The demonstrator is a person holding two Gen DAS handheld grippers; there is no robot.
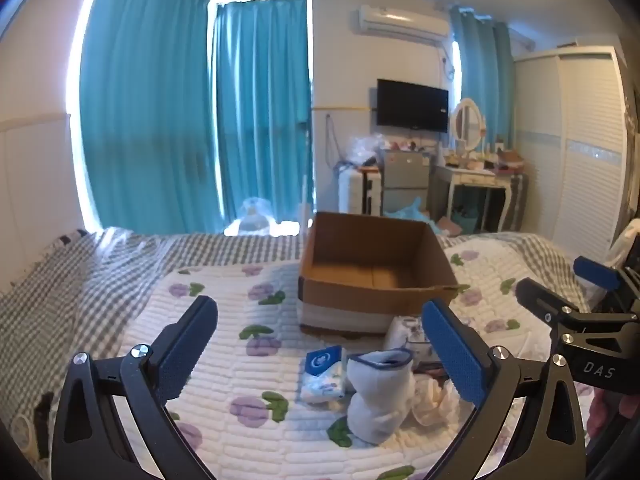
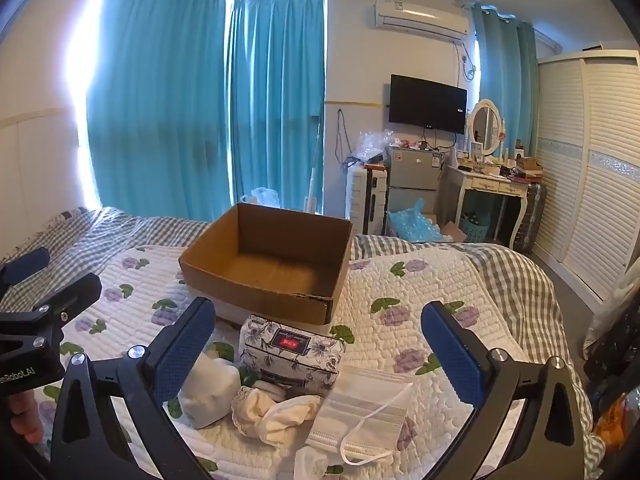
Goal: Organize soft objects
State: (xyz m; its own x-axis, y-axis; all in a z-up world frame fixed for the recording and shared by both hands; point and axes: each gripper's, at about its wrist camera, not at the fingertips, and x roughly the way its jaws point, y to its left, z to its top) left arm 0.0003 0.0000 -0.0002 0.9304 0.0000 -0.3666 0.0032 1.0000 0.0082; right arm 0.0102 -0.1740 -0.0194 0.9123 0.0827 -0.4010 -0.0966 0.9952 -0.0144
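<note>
An empty cardboard box (image 1: 372,276) (image 2: 272,264) stands open on the quilted bed. In front of it lies a heap of soft items: a rolled white sock with a blue cuff (image 1: 380,392) (image 2: 208,392), a blue-and-white tissue pack (image 1: 324,372), a floral tissue pack (image 2: 296,356), cream lace cloth (image 2: 276,412) and face masks (image 2: 360,412). My left gripper (image 1: 320,360) is open above the sock and tissue pack. My right gripper (image 2: 320,364) is open above the floral pack and masks. Both are empty.
The bed has a white quilt with purple flowers (image 1: 224,360) over a grey checked sheet (image 2: 520,280). Teal curtains (image 1: 160,120), a wardrobe (image 2: 592,180), a dressing table (image 2: 492,188) and a small fridge (image 2: 412,180) stand beyond the bed.
</note>
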